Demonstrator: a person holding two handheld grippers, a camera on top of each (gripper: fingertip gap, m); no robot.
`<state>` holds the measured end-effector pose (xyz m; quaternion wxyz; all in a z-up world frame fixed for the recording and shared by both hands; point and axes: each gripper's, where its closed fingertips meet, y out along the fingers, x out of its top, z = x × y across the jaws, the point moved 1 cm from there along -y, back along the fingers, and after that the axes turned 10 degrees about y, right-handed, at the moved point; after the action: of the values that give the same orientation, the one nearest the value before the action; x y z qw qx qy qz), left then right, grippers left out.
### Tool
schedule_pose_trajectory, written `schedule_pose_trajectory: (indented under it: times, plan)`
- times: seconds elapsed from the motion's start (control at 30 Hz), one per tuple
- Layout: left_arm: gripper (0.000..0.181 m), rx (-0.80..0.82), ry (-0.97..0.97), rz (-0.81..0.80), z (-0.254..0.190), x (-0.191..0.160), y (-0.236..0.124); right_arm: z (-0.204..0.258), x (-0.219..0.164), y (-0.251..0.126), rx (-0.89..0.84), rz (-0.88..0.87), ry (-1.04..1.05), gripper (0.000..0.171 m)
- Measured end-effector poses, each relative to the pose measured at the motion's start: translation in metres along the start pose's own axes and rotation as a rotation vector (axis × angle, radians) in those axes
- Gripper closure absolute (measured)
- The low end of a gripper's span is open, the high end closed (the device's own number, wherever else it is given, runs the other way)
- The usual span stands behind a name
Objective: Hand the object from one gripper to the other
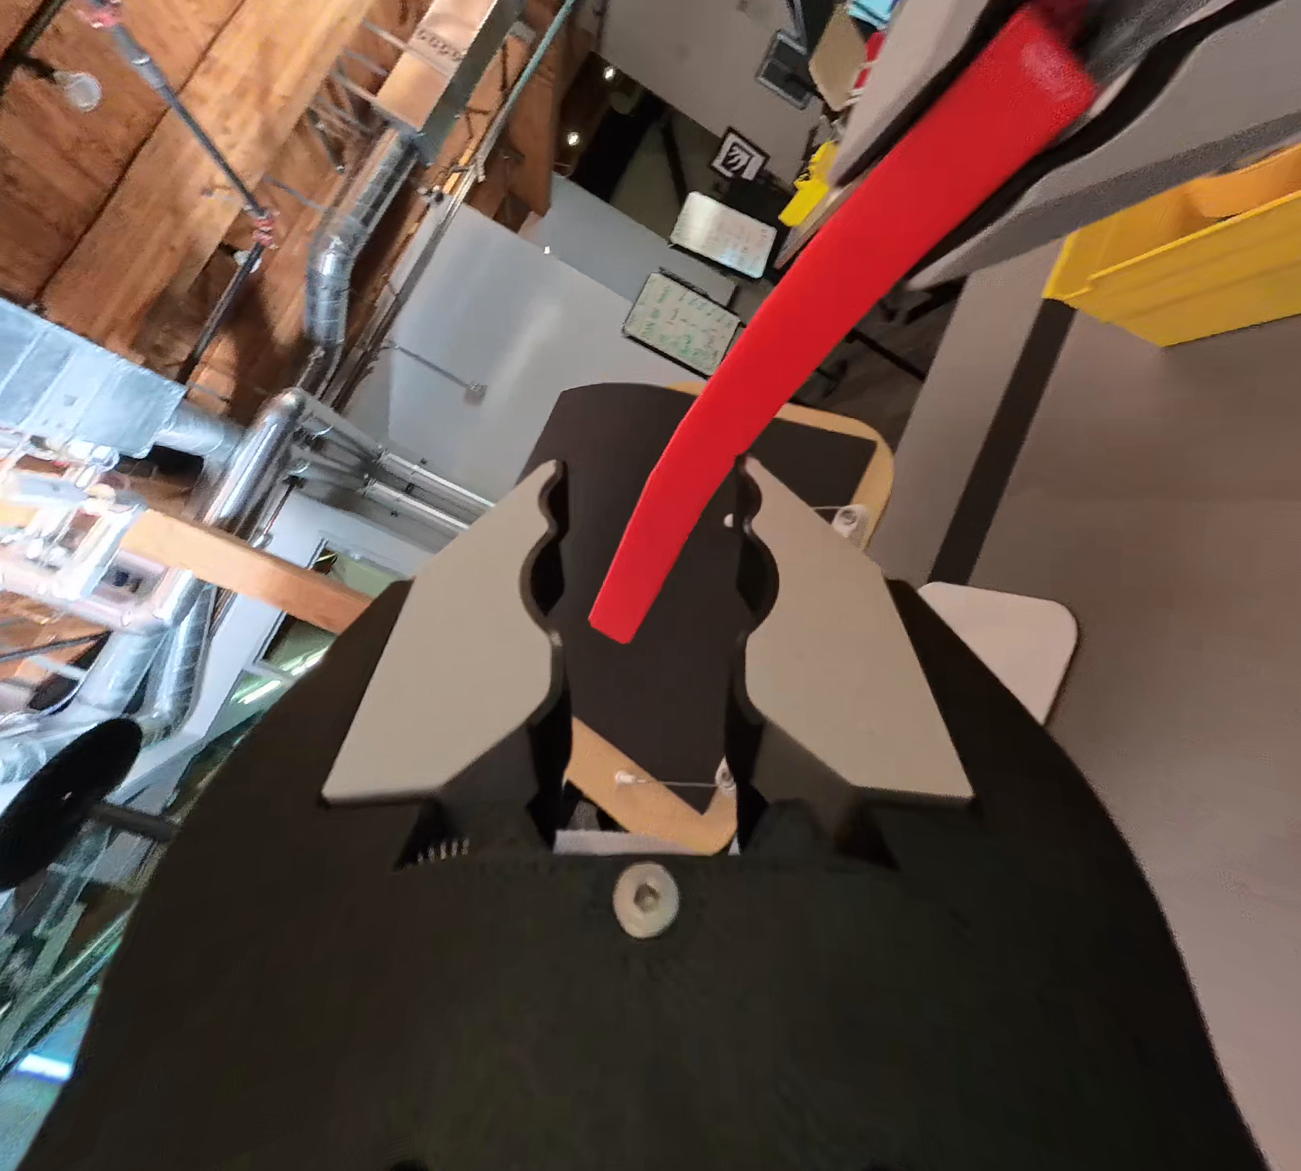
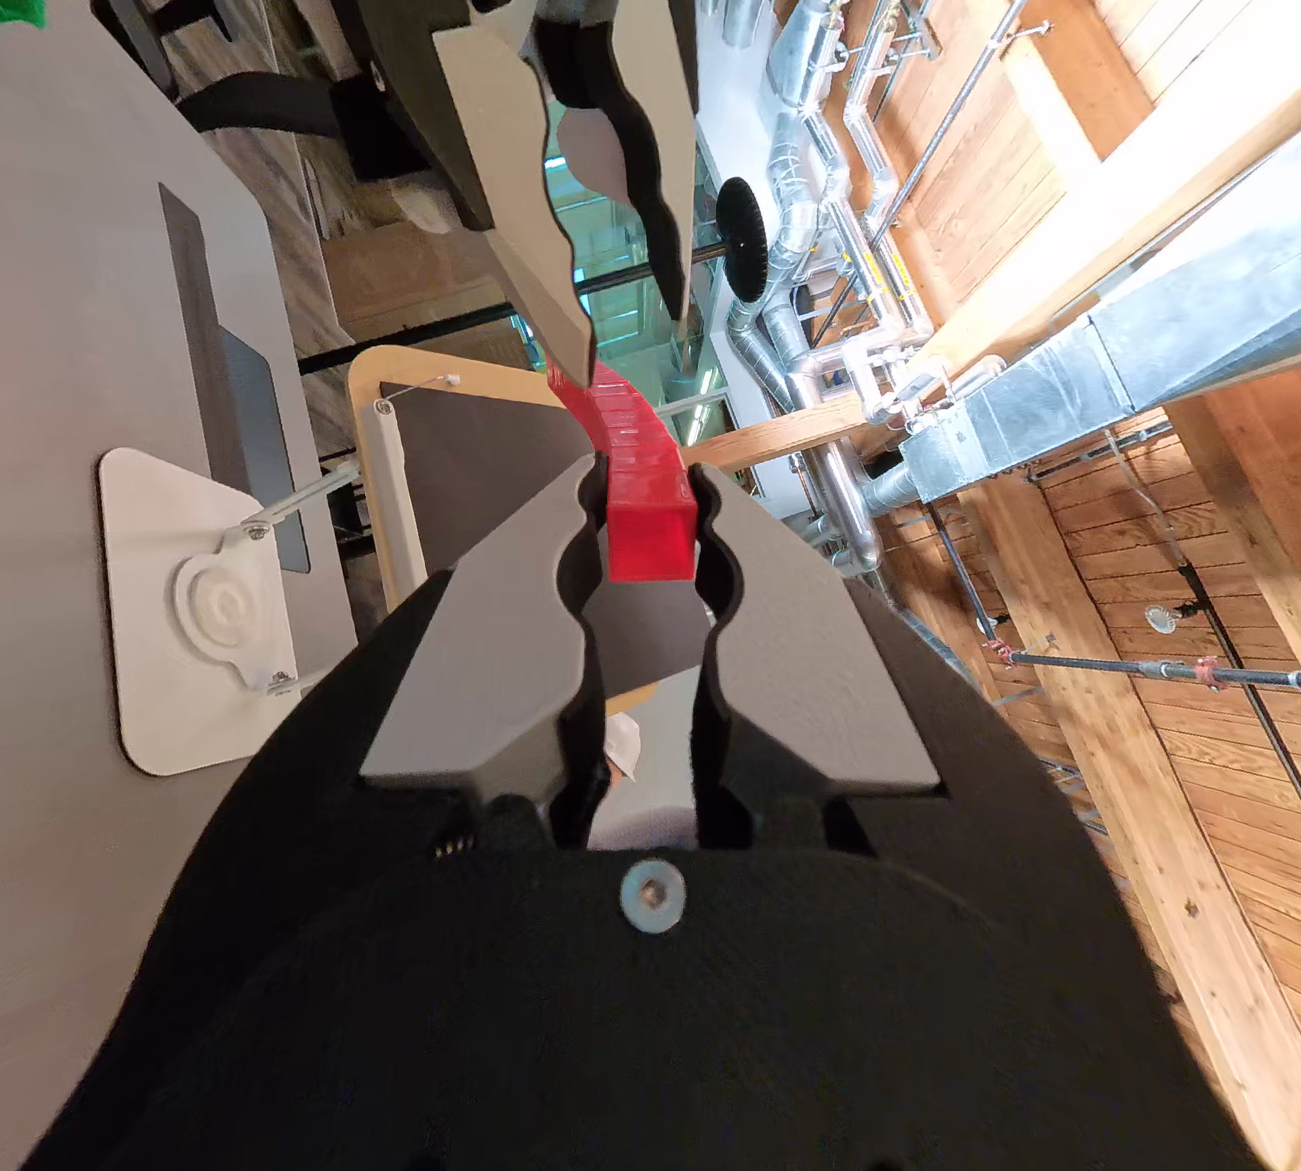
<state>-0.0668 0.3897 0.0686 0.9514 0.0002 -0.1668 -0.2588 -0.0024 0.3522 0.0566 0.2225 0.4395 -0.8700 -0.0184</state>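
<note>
meanwhile, mid-air above the table (image 2: 63, 292), the right gripper (image 2: 651, 503) is clamped on one end of a long red bar (image 2: 651, 532). the bar's long axis runs across to the left gripper (image 1: 651, 503), whose jaws stand apart around the free end (image 1: 619, 616), not yet touching it.

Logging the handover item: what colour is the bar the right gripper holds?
Plain bright red bar, clearest in the left wrist view.
</note>
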Motion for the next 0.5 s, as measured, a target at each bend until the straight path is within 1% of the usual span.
schedule_pose_trajectory:
  times: [0.1,0.27,0.37,0.47,0.5]
  plan:
    - [0.128,-0.003,0.0,0.033,0.003,-0.016,-0.001,-0.002,0.005,-0.003,0.009,-0.026,0.028,0.151]
    - [0.128,0.0,0.04,0.112,0.003,-0.046,0.004,-0.001,0.015,-0.007,0.035,-0.071,0.045,0.151]
    - [0.134,0.001,0.061,0.112,0.001,-0.053,0.007,0.003,0.021,-0.01,0.07,-0.094,0.055,0.151]
    - [0.151,-0.038,0.052,0.087,-0.007,-0.052,0.008,0.004,0.023,-0.011,0.077,-0.106,0.056,0.151]
    - [0.152,-0.044,0.062,0.086,-0.008,-0.052,0.008,0.004,0.023,-0.011,0.082,-0.11,0.057,0.151]
